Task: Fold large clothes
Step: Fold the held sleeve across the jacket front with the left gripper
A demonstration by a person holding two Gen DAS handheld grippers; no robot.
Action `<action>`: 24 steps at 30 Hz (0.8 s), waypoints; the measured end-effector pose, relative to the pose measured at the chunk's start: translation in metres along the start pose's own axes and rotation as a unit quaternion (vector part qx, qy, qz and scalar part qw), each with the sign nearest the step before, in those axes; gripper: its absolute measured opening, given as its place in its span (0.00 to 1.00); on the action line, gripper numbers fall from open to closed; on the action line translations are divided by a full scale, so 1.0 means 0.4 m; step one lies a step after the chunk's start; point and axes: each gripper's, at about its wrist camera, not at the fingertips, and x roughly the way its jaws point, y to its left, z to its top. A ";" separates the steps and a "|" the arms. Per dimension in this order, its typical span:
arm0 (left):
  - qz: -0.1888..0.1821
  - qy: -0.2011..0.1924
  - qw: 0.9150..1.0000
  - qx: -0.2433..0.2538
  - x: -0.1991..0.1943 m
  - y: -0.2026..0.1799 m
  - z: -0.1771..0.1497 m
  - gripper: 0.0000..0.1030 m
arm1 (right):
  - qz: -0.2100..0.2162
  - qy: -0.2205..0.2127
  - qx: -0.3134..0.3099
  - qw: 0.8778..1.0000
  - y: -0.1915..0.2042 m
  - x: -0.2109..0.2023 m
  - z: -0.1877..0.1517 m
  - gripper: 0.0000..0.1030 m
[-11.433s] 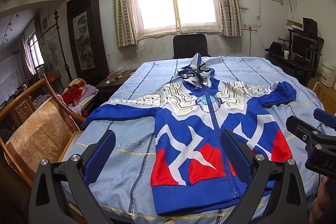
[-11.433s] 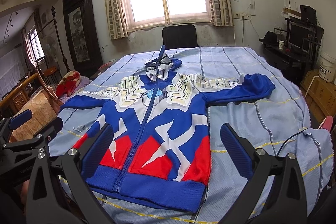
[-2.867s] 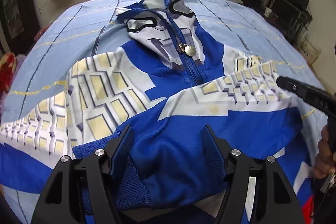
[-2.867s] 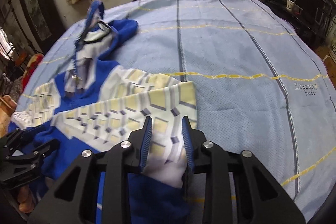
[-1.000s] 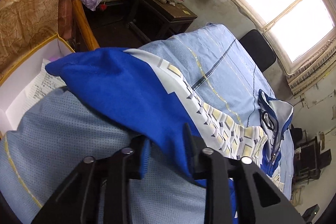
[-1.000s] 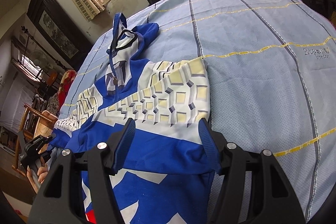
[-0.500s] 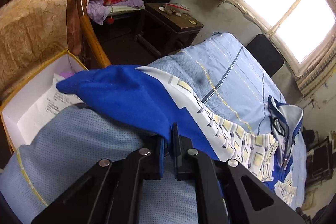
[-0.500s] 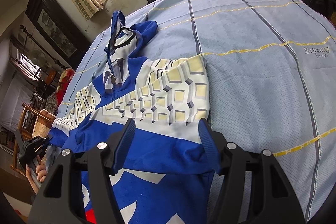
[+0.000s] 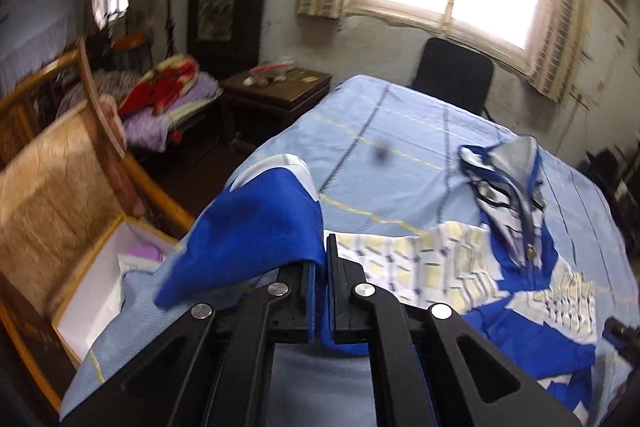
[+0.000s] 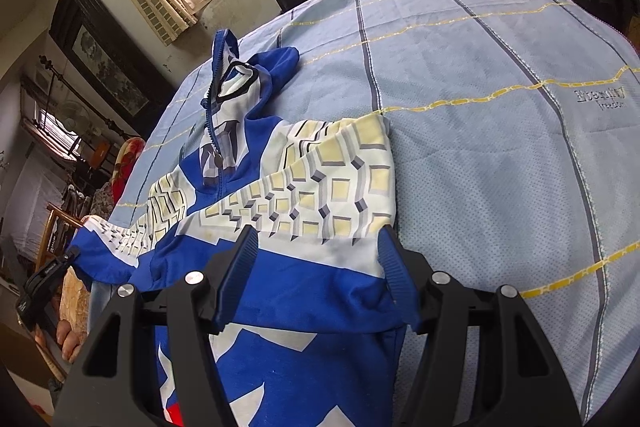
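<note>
- Two grippers are in use; I hold one in each hand over the hooded jacket (image 10: 304, 307), which lies face-up on the blue bedsheet (image 10: 500, 107) with its hood (image 10: 236, 87) toward the window.
- My left gripper (image 9: 321, 267) has its jaws closed down to a thin slit, pinching the blue end of the left sleeve (image 9: 256, 227). The cloth is raised off the sheet and droops to one side, a hold suited, in my judgement, to carrying the sleeve across the chest.
- My right gripper (image 10: 316, 275) has its jaws spread wide and grips nothing. It hovers above the right sleeve (image 10: 320, 195), which already lies folded across the front.
- The left wrist view is motion-blurred; the exact grip point on the sleeve is hard to resolve, and the cuff edge cannot be made out.
- My own gripper bodies cover the jacket hem in both views, so the lower half cannot be checked for flatness.
- A wooden chair (image 9: 60, 187) and an open box (image 9: 100, 279) stand just beside the bed edge under the lifted sleeve.
</note>
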 end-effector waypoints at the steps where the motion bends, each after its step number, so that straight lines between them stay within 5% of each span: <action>1: -0.002 -0.007 1.000 0.020 -0.014 -0.033 -0.001 0.04 | 0.001 0.000 0.001 1.000 -0.001 -0.001 0.001 0.59; 5: -0.016 -0.035 0.993 0.110 -0.064 -0.189 -0.029 0.04 | 0.001 -0.004 0.006 1.000 -0.007 -0.008 0.004 0.60; 10: -0.053 -0.031 0.975 0.213 -0.076 -0.389 -0.120 0.04 | 0.002 -0.012 0.012 1.000 -0.016 -0.020 0.012 0.59; 17: -0.052 0.042 0.939 0.339 0.045 -0.598 -0.314 0.08 | 0.001 -0.016 0.030 0.999 -0.043 -0.028 0.022 0.60; 20: -0.054 0.066 0.936 0.342 0.073 -0.597 -0.336 0.10 | 0.002 -0.013 0.031 0.999 -0.045 -0.025 0.021 0.60; 21: -0.062 0.069 0.936 0.338 0.067 -0.587 -0.330 0.15 | 0.003 -0.012 0.029 1.000 -0.043 -0.024 0.020 0.60; 23: -0.082 0.070 0.939 0.325 0.037 -0.559 -0.310 0.50 | 0.003 -0.010 0.022 1.000 -0.035 -0.022 0.017 0.60; 24: -0.091 0.061 0.941 0.319 0.011 -0.539 -0.300 0.56 | 0.002 -0.010 0.017 1.000 -0.030 -0.020 0.015 0.59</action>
